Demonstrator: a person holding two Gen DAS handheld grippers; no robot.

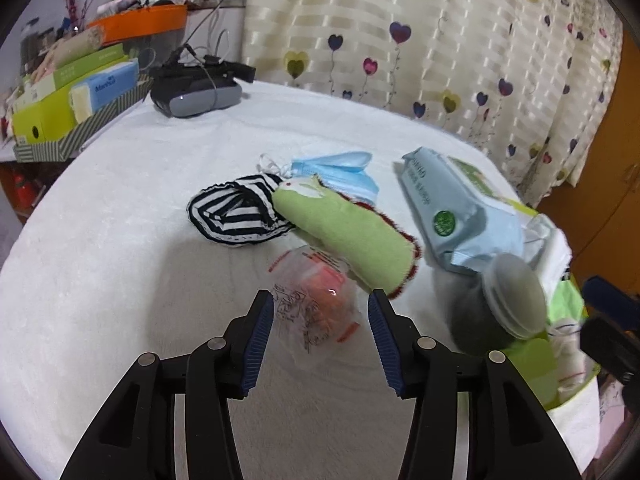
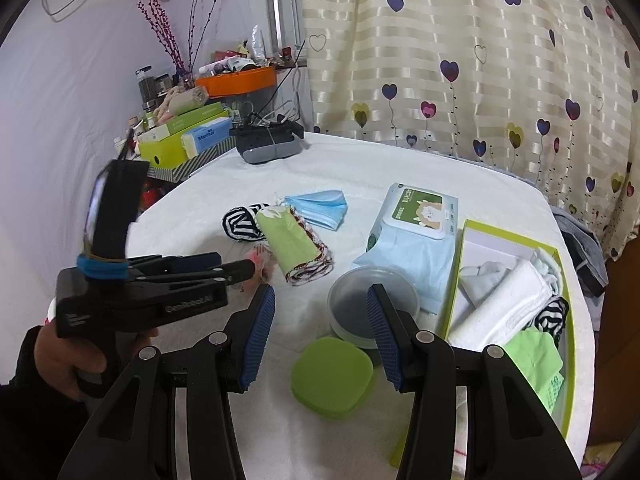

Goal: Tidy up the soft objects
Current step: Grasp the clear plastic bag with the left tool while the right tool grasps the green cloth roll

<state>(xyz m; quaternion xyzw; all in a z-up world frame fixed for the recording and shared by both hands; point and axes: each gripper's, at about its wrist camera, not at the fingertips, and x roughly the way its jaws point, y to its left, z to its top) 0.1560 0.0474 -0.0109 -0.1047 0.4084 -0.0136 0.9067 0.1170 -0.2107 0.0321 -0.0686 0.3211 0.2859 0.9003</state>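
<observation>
Left tongs [image 1: 321,322] spread wide over a crinkly clear plastic packet with red contents [image 1: 316,300] on the white-covered table [image 1: 120,208], nothing pinched; right tongs [image 2: 321,330] spread and empty. Slippery film could be lost at closing; adjacent rolled green cloth [image 1: 352,236] could be snagged

Heart-patterned curtain [image 2: 460,60] behind white-covered table [image 2: 360,160]

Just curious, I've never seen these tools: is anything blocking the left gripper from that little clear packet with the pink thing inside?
Nothing visible. The left gripper stands open right over the packet, which lies alone on the white cover. The green cloth lies just beyond it, off to one side, not in the way.
</observation>
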